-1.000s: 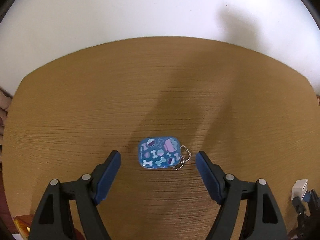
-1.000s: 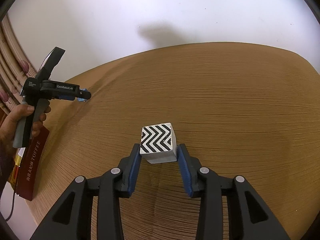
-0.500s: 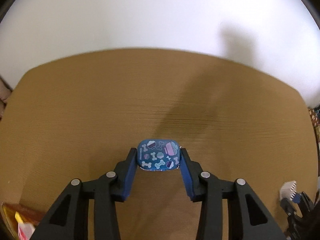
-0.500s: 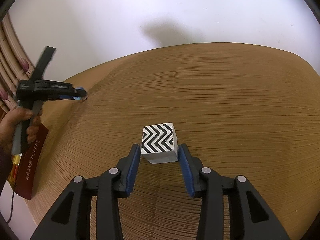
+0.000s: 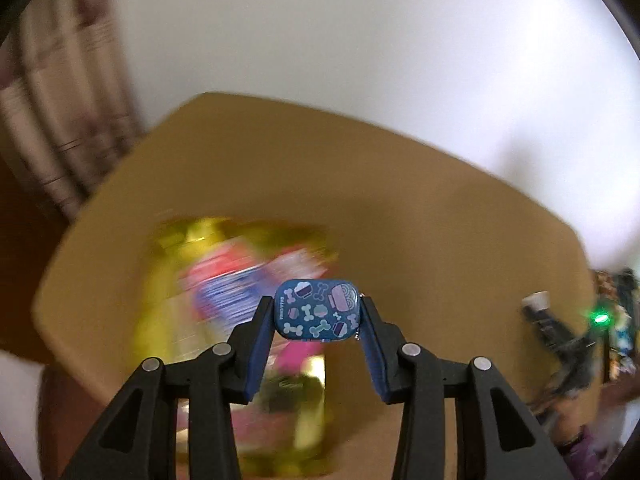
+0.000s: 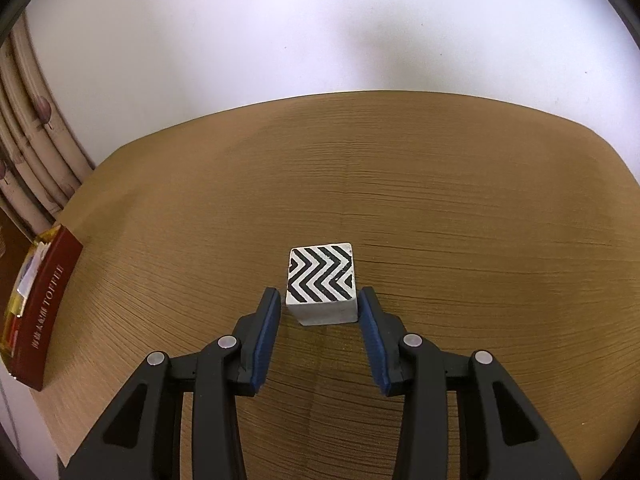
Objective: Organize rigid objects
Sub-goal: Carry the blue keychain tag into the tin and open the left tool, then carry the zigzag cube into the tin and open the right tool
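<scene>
Our left tongs (image 5: 319,317) squeeze the blue tag (image 5: 318,314); shaking could drop it. Our right tongs (image 6: 319,307) sit a little open around the zigzag block (image 6: 322,283), holding nothing.

Wood-grain worktop (image 6: 460,208) looks matt; the blue tin (image 5: 318,314) glossy; the chevron block (image 6: 321,280) chalky, matt; fingers (image 6: 264,340) rubbery.

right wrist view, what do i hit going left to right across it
curtain → red toffee box → left finger of the right tool → chevron cube → right finger
</scene>
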Motion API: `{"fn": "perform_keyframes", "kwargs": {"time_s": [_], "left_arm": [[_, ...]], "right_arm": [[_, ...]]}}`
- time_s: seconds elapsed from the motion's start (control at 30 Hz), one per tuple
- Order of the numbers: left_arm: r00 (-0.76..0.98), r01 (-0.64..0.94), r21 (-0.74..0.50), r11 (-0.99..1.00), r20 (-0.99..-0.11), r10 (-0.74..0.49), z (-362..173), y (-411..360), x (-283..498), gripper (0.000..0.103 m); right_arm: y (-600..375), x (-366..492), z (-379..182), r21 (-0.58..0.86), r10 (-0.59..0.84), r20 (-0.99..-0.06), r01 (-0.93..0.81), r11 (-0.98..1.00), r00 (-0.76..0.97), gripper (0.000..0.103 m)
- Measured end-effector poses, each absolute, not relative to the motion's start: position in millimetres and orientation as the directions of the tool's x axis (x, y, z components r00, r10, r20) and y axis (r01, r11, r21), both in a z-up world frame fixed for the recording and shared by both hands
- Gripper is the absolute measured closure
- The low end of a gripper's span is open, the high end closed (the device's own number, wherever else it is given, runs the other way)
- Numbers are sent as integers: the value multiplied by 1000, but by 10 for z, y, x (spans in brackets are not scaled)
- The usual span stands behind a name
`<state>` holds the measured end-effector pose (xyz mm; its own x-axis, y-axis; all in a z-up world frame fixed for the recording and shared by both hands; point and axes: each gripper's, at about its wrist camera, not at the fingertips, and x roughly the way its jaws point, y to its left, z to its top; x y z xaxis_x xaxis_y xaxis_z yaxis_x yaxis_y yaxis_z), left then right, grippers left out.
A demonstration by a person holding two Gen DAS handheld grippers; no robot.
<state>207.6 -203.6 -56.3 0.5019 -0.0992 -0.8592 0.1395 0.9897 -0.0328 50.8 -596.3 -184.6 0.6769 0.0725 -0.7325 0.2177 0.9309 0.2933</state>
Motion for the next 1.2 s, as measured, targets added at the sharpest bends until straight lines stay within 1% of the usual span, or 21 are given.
{"fn": "perform_keyframes", "kwargs": {"time_s": [0.13, 0.23, 0.27, 0.33, 0.47, 0.57, 0.67, 0.77, 0.87, 0.93, 1.03, 1.13, 1.2], "left_arm": [[482, 31, 12, 999, -876, -5, -640, -1409, 2107, 61], [456, 8, 0, 1000, -890, -3, -798, -1147, 2107, 61], [447, 10, -6, 1000, -894, -9, -777, -1013, 2160, 61], [429, 31, -39, 999, -902, -48, -932, -1069, 2113, 61], [430, 59, -45, 997, -900, -66, -1086, -1121, 2016, 61], [445, 80, -7, 997, -895, -42, -1160, -1211, 2018, 60], [453, 86, -5, 996, -890, -44, -1223, -1260, 1983, 60], [471, 96, 43, 994, -882, -7, -1222, -1335, 1941, 60], [471, 90, 101, 991, -881, 48, -1249, -1402, 1876, 58], [489, 93, 114, 989, -871, 54, -1216, -1419, 1820, 57], [522, 103, 93, 990, -852, 26, -1128, -1395, 1761, 53], [551, 105, 26, 994, -833, -36, -982, -1339, 1706, 52], [565, 100, -46, 994, -819, -94, -880, -1248, 1659, 51]], "right_arm": [[-5846, 539, -1853, 255, 44, -742, 221, 941, 669, 65], [-5784, 565, -1853, 234, 28, -748, 223, 946, 664, 65], [-5763, 569, -1847, 228, 24, -749, 223, 948, 662, 65], [-5722, 600, -1858, 214, 14, -753, 224, 951, 658, 65], [-5632, 647, -1854, 191, -4, -758, 227, 955, 652, 65], [-5524, 721, -1869, 174, -15, -762, 227, 958, 647, 65], [-5432, 785, -1881, 161, -25, -765, 228, 960, 644, 65], [-5353, 835, -1886, 148, -35, -768, 230, 962, 640, 65], [-5290, 897, -1885, 138, -42, -770, 230, 963, 637, 65], [-5268, 905, -1894, 138, -43, -770, 231, 963, 637, 65], [-5203, 961, -1895, 124, -52, -774, 232, 965, 631, 65], [-5247, 944, -1892, 123, -54, -779, 237, 964, 625, 66], [-5229, 965, -1887, 116, -60, -784, 240, 964, 618, 67]]}}
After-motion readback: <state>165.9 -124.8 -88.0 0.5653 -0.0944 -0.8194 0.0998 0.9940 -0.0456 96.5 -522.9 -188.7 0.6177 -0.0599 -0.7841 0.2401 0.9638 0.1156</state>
